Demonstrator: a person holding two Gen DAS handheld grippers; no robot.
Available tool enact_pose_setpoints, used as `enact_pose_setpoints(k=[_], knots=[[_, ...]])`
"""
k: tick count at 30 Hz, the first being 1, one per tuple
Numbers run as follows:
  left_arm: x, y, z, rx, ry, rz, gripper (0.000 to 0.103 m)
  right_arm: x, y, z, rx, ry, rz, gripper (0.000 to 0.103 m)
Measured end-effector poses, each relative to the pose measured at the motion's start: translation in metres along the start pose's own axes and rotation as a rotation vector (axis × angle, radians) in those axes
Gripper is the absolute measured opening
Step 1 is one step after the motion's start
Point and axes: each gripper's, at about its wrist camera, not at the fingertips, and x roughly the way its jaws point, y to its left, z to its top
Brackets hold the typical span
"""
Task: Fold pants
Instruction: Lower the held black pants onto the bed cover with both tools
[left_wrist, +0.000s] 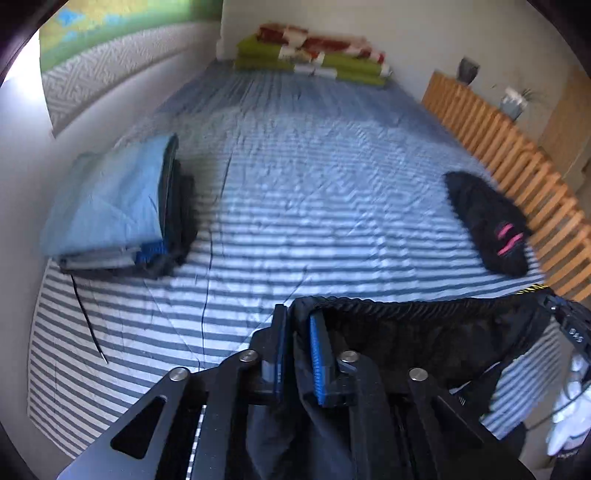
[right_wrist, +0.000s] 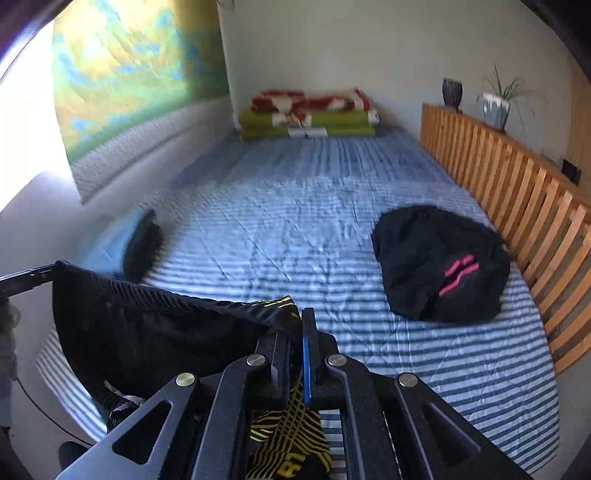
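Note:
Black pants (left_wrist: 424, 332) hang stretched by the waistband between my two grippers, above the near edge of the striped bed (left_wrist: 314, 192). In the left wrist view my left gripper (left_wrist: 297, 310) has its jaws a little apart, with bunched waistband fabric filling the gap and held up. My right gripper (left_wrist: 554, 299) shows at the far right end of the waistband. In the right wrist view the right gripper (right_wrist: 299, 317) is shut on the other end of the pants (right_wrist: 147, 325), where a yellow-and-black patterned band (right_wrist: 288, 432) hangs under the jaws. The left gripper (right_wrist: 26, 277) sits at the left edge.
A stack of folded clothes (left_wrist: 110, 206), light blue on top, lies at the bed's left side. A crumpled black garment with pink stripes (right_wrist: 439, 266) lies at the right, beside a wooden slatted rail (right_wrist: 517, 195). Folded blankets (left_wrist: 314, 55) lie at the far end. A white-gloved hand (left_wrist: 569, 417) shows lower right.

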Motion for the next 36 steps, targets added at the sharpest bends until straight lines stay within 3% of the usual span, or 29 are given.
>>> enact_pose_setpoints(k=[1,3,6,9,12,16,20,24,26,28,30,34,35,36], knots=[[0.034,0.001,-0.001,-0.002,0.064,0.042,0.031,0.038,-0.005,-0.004,0.01,0.088,0.007,0.006],[0.077,0.004,-0.007,-0.016,0.134,0.027,0.031,0.101,-0.025,-0.014,0.099,0.232,0.051,0.009],[0.09,0.016,-0.011,-0.047,0.121,-0.031,0.038,0.13,-0.054,-0.025,0.217,0.29,0.17,0.012],[0.075,0.03,-0.012,-0.066,0.071,-0.065,0.042,0.122,-0.074,-0.029,0.232,0.25,0.239,0.022],[0.059,0.036,-0.017,-0.011,0.036,-0.086,0.042,0.104,-0.077,-0.037,0.155,0.208,0.217,0.026],[0.074,0.012,-0.029,0.11,0.091,-0.117,0.042,0.091,-0.075,-0.041,0.084,0.16,0.202,0.027],[0.104,-0.027,-0.042,0.23,0.146,-0.119,0.042,0.092,-0.095,-0.038,0.226,0.161,0.337,0.04],[0.136,-0.043,-0.033,0.198,0.166,-0.144,0.029,0.084,-0.107,-0.029,0.269,0.131,0.393,0.045],[0.144,-0.046,-0.022,0.183,0.128,-0.101,0.026,0.081,-0.107,-0.028,0.272,0.134,0.431,0.051],[0.156,-0.04,-0.009,0.139,0.108,-0.082,0.016,0.079,-0.097,-0.031,0.189,0.138,0.34,0.051],[0.158,-0.027,0.003,0.072,0.091,-0.093,0.012,0.081,-0.087,-0.038,0.127,0.15,0.319,0.051],[0.145,-0.004,0.011,0.045,0.045,-0.083,0.014,0.09,-0.063,-0.053,-0.003,0.18,0.293,0.051],[0.141,0.0,0.009,0.055,0.052,-0.11,0.018,0.092,-0.057,-0.055,-0.04,0.179,0.284,0.051],[0.139,0.003,0.009,0.072,0.06,-0.131,0.033,0.094,-0.052,-0.057,-0.067,0.182,0.285,0.051]])
